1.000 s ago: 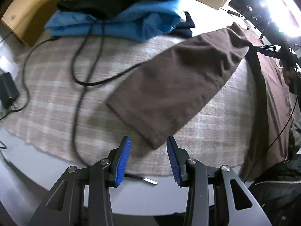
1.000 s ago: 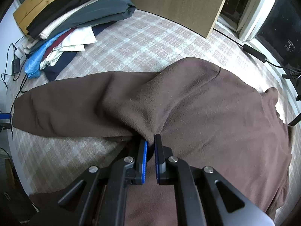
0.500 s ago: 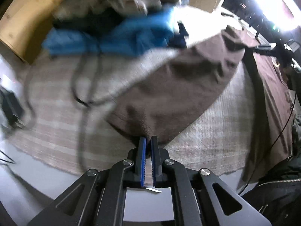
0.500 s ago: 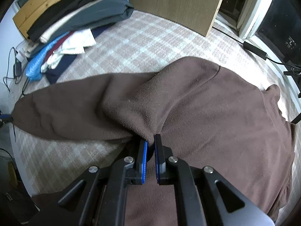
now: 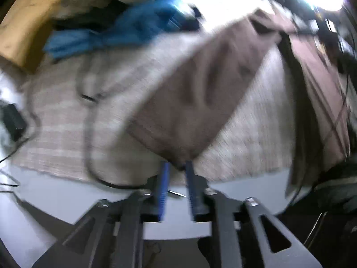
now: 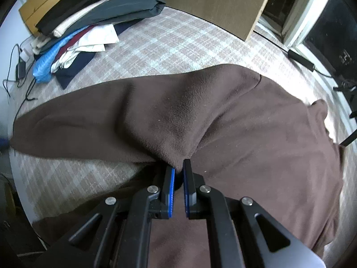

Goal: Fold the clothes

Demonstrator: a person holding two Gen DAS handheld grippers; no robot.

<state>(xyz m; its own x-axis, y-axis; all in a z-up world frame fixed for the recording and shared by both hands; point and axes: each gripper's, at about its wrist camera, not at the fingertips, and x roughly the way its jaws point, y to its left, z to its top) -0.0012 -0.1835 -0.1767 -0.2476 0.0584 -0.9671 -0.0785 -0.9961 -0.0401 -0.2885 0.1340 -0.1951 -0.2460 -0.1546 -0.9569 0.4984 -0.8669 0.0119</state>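
A brown fleece sweater [image 6: 256,134] lies spread on the plaid bed cover [image 6: 178,44]. Its long sleeve [image 5: 200,89] stretches toward the left wrist camera. My left gripper [image 5: 175,167] grips the sleeve's cuff end between its blue pads; the view is blurred by motion. My right gripper [image 6: 177,172] is shut on a bunched fold of the sweater near the armpit, with the sleeve [image 6: 89,125] running off to the left.
A pile of folded clothes [image 6: 89,22] sits at the far left against a wooden headboard [image 6: 44,4]. A board [image 6: 212,2] leans at the back. A black cable [image 5: 89,134] and a charger [image 5: 13,120] lie on the cover's left side.
My left gripper closed on the sleeve cuff and now lifts and pulls it, the view blurring. My right gripper keeps its hold; the sleeve has drawn tauter and straighter.
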